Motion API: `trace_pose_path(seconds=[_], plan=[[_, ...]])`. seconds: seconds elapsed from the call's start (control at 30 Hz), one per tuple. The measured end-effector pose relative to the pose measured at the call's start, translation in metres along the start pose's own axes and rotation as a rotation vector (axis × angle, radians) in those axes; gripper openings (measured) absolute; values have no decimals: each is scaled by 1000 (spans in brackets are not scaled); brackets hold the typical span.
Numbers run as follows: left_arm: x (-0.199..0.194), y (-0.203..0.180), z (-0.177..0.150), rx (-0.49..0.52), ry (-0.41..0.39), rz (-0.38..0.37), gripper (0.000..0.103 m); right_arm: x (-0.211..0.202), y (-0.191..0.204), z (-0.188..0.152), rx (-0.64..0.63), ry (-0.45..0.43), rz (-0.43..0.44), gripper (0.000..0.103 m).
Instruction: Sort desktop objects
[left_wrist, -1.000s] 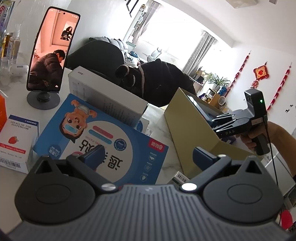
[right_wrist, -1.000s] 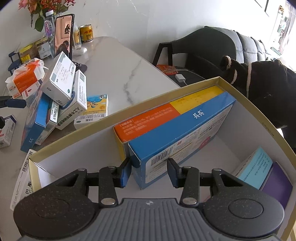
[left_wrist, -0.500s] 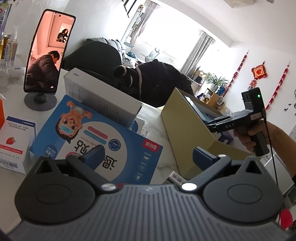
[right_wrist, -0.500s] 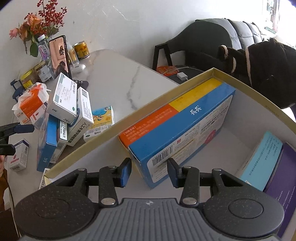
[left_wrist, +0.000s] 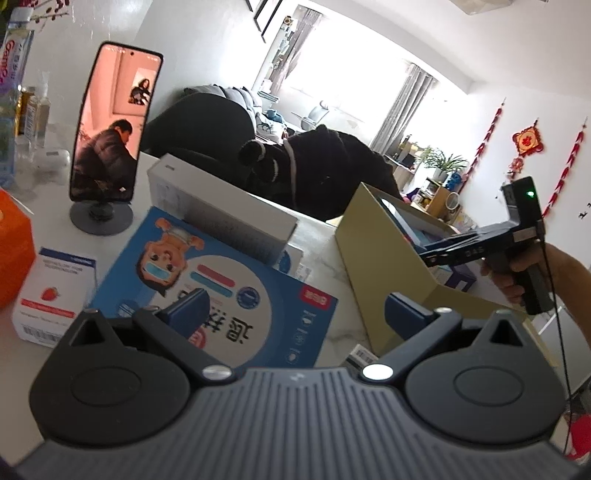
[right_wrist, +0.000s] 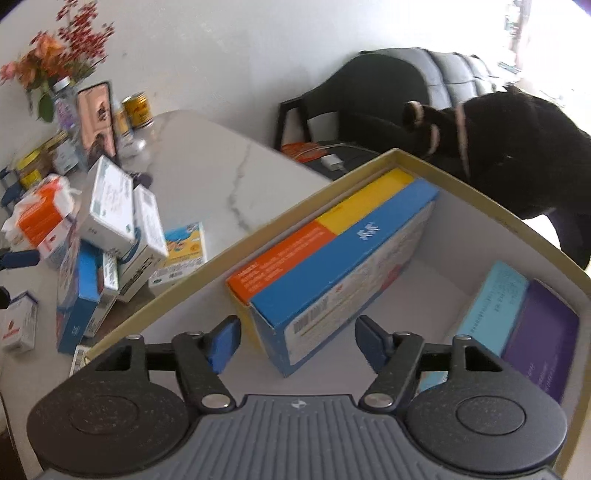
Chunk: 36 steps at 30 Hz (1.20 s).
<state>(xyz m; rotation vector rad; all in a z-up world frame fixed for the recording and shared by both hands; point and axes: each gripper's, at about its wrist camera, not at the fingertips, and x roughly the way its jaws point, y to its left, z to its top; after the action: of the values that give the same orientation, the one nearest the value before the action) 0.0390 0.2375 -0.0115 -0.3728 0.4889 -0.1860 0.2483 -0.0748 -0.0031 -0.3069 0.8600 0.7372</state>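
Observation:
My right gripper (right_wrist: 298, 343) is open just above the tan storage box (right_wrist: 476, 229). Its fingers stand apart on either side of a blue box (right_wrist: 332, 258) without touching it. That box stands on edge inside, against an orange-and-yellow box (right_wrist: 273, 262). A light blue box (right_wrist: 495, 299) and a purple box (right_wrist: 543, 332) sit at the storage box's right end. My left gripper (left_wrist: 295, 314) hovers open and holds nothing over a blue mask box with a cartoon child (left_wrist: 221, 280). A white box (left_wrist: 221, 214) lies behind it.
A phone on a round stand (left_wrist: 110, 125), a small strawberry-print box (left_wrist: 51, 291) and an orange pack (left_wrist: 11, 251) sit at the left. The pile of boxes (right_wrist: 110, 229) lies left of the storage box. Bottles, cans and flowers line the wall. A hand (left_wrist: 517, 273) holds the right gripper.
The right gripper's fingers have spread apart and let go of the blue box, which stays standing in the storage box. The left gripper has shifted only slightly.

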Motion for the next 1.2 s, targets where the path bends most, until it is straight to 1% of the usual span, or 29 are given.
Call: trace_pose_path(seconds=[0.1, 0.2, 0.33, 0.37, 0.53, 0.6, 0.7, 0.87, 0.97, 1.07, 1.2], plan=[[1, 3, 6, 0, 3, 21, 103, -6, 1, -3, 29, -20, -26, 74], [4, 9, 13, -4, 14, 58, 103, -15, 4, -6, 53, -46, -58, 78], [8, 25, 19, 3, 38, 94, 103, -37, 11, -11, 90, -121, -74, 79], [9, 29, 20, 10, 44, 103, 103, -44, 13, -13, 100, -142, -75, 79], [14, 54, 28, 12, 69, 113, 103, -64, 35, -18, 79, -214, -23, 80], [14, 60, 29, 10, 70, 102, 103, -72, 43, -21, 70, -243, -2, 80], [13, 67, 29, 32, 64, 74, 103, -71, 60, -23, 66, -258, 22, 80], [17, 76, 32, 68, 70, 16, 103, -67, 101, -30, 56, -332, 77, 80], [21, 84, 34, 70, 77, -13, 103, -62, 127, -34, 22, -373, 98, 80], [27, 92, 38, 42, 82, -23, 103, -49, 150, -36, -10, -381, 121, 79], [33, 99, 42, -3, 86, -50, 103, -23, 167, -38, 28, -347, 165, 78]])
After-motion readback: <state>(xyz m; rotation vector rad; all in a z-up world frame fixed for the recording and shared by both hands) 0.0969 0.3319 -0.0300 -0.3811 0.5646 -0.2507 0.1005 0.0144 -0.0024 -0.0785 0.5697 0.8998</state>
